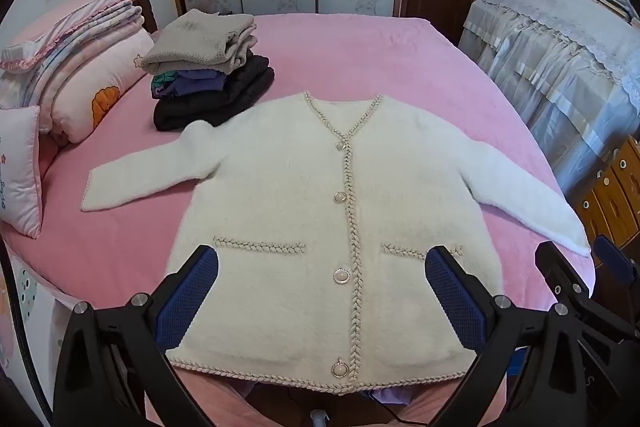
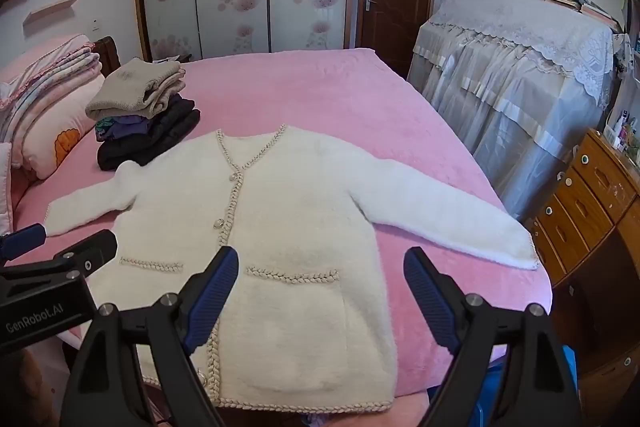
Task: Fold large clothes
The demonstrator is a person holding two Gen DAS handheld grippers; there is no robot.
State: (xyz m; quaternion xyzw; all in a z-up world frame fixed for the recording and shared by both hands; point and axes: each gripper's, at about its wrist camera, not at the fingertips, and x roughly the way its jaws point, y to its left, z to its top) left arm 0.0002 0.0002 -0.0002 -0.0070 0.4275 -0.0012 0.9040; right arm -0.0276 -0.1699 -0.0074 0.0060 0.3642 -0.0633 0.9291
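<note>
White fuzzy cardigan (image 1: 320,227) lies flat, front up, buttoned, on the pink bed (image 1: 400,59). Hem is at the near edge, collar far. Left sleeve (image 1: 140,175) is spread out to the left, right sleeve (image 1: 528,195) out to the right with its cuff at the bed's right edge.

Left gripper (image 1: 322,287) hovers above the near hem, jaws spread wide, holding nothing. Right gripper (image 2: 320,291) hovers above the right pocket (image 2: 292,275), also spread and empty. Neither appears to touch the fabric.

Step, as I judge it: garment laid out, folding not yet started, no crease made. The next move likely calls for each gripper to go out to a sleeve or side edge, pinch the thick pile and bring it in over the body. The fabric looks plush and bulky, so a shallow pinch could slip. The right cuff could drop off the bed edge.

A stack of folded clothes (image 1: 208,75) sits far left, just beside the left shoulder: beige knit on top, purple and black below. Folded quilts and pillows (image 1: 80,67) lie at the left edge.

Writing: "GenRobot.AI" (image 2: 34,321) reads on the left gripper's body in the right wrist view. Partial lettering on a small pillow (image 1: 20,171), not legible.
</note>
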